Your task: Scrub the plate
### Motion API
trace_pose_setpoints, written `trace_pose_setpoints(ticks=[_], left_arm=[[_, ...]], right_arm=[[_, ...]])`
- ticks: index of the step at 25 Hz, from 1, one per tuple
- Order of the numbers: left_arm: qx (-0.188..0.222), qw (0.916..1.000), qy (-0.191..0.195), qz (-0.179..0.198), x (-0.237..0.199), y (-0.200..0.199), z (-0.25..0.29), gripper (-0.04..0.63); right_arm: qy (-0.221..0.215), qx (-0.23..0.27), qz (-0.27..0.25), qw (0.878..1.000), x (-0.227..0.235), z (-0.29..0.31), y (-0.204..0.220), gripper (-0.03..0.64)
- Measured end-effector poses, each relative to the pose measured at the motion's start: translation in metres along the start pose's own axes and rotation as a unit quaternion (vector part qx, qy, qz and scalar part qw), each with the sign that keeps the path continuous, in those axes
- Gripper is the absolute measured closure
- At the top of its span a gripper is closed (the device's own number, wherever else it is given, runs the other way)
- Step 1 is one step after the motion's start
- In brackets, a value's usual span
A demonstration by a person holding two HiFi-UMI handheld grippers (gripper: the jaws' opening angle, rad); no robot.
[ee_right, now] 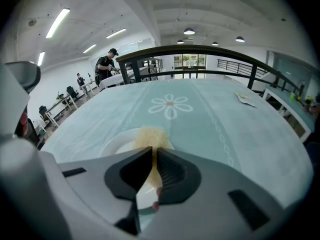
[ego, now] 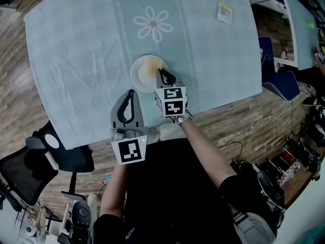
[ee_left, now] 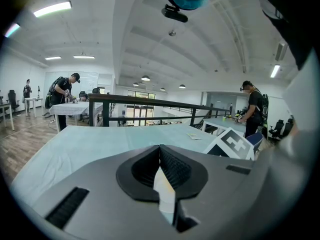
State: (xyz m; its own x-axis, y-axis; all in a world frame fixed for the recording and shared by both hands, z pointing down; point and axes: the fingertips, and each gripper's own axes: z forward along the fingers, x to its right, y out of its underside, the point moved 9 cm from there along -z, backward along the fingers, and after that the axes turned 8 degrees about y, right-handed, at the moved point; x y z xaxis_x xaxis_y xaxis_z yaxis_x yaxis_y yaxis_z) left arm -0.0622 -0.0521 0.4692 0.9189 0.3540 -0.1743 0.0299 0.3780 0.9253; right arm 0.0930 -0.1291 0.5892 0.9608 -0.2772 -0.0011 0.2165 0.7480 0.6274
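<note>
**Right tool on sponge at plate, left tool idle**

Left gripper (ego: 131, 92) is nearest, over the table's near edge. Its jaws are closed tip to tip with nothing between them, and it sits just short of the plate (ego: 138, 75) without touching it.

Right gripper (ego: 161, 71) is over the plate's right side, jaws pinched narrow on the tan sponge (ego: 152, 65). The sponge rests on the plate's far-right part.

Counts:
- 2 grippers
- 1 white plate
- 1 sponge
- 1 small packet (ego: 225, 12), well apart at the far right of the table
- 1 daisy print (ego: 153, 23), just beyond the plate

Surface is a pale teal tablecloth (ego: 81, 44), wrinkled, on a table over a wood floor (ego: 20, 75). One black chair (ego: 30, 161) stands at the left and one blue chair (ego: 282, 83) at the right.

The room is an open office with a dark railing (ee_left: 150, 100) behind the table, ceiling strip lights and more tables. The left gripper view shows 3 people (ee_left: 64, 91) standing in the background.

Each gripper cube carries square black-and-white markers. The packet's print is too small to read.
</note>
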Motion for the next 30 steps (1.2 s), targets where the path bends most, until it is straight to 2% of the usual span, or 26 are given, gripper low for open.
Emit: trace_pose_setpoints(ticks=[10, 15, 21, 30], left_arm=[[0.000, 1.0000, 0.003, 0.007, 0.001, 0.000, -0.004, 0.581], [-0.001, 0.9999, 0.005, 0.009, 0.004, 0.001, -0.006, 0.581], [0.002, 0.9999, 0.006, 0.009, 0.005, 0.004, -0.007, 0.581], [0.005, 1.0000, 0.000, 0.007, 0.004, 0.004, -0.012, 0.581]], right_arm=[[0.036, 0.007, 0.011, 0.999, 0.029, -0.009, -0.001, 0.580], [0.038, 0.013, 0.020, 0.999, 0.032, -0.021, -0.004, 0.581], [0.002, 0.016, 0.019, 1.000, 0.010, -0.035, -0.003, 0.581], [-0.081, 0.007, -0.020, 0.997, -0.041, -0.037, 0.004, 0.581]])
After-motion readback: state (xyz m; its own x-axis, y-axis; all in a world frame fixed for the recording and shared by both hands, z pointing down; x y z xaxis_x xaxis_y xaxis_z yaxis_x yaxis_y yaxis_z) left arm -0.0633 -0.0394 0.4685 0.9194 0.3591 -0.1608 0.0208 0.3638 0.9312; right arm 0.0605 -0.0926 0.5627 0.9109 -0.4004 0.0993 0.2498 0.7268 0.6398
